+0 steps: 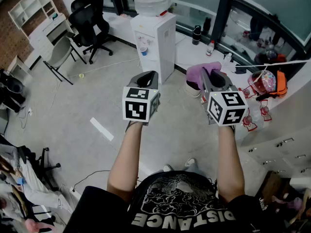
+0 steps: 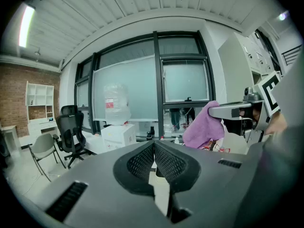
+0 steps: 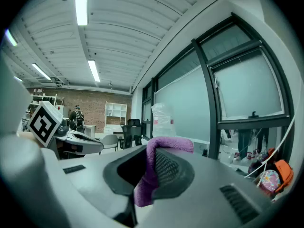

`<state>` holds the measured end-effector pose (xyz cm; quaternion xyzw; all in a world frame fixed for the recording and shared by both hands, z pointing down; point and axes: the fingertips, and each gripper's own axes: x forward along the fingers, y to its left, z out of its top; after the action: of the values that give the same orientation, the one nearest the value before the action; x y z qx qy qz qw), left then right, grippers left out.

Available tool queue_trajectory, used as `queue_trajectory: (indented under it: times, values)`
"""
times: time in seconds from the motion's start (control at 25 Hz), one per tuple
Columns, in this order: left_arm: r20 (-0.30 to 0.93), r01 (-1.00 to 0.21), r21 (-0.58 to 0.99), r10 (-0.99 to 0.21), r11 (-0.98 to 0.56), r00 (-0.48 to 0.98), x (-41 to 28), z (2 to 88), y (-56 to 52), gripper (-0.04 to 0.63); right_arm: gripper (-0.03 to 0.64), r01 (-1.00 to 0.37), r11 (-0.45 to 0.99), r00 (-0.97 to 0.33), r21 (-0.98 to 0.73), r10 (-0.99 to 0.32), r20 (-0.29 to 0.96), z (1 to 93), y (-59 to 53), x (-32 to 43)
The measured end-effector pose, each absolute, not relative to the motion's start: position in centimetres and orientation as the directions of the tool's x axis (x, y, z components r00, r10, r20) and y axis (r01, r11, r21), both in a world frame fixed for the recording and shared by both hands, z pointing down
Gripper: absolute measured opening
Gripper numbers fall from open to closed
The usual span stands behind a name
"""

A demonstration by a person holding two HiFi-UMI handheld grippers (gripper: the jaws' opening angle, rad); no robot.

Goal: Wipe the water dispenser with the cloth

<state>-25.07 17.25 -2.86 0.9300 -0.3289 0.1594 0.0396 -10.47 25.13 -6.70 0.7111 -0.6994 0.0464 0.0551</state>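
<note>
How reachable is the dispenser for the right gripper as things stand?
Probably not yet: the dispenser stands across open floor, beyond where the right gripper holds the cloth. Nothing seems to block the way, so stepping closer should do.

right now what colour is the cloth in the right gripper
Purple cloth, clearest in the right gripper view.

The soft purple cloth (image 1: 197, 74) shows lilac against the dark grey jaws of the right gripper (image 1: 213, 77), whose cube carries black-and-white square markers; the left gripper (image 1: 148, 75) wears the same grey and the same marker pattern. At twelve o'clock the boxy white water dispenser (image 1: 156, 42) bears a clear plastic bottle (image 1: 151, 1) with a red label. Black swivel chairs (image 1: 90, 21) stand at eleven o'clock on the pale grey floor (image 1: 87, 96).
</note>
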Motion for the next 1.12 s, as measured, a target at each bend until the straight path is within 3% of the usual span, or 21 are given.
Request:
queue_trajectory:
  times: [0.6, 1.12]
  values:
    - [0.329, -0.626, -0.021, -0.596, -0.78, 0.732, -22.0, -1.6, 13.1, 0.026, 0.032, -1.0, 0.004, -0.003, 0.007, -0.987, 0.159, -5.2, 20.8, -8.2]
    - [0.349, -0.7, -0.032, -0.664, -0.713, 0.661, -12.8, -0.5, 4.6, 0.026, 0.032, -0.994, 0.104, -0.107, -0.027, -0.981, 0.159, -3.5, 11.0, 1.6]
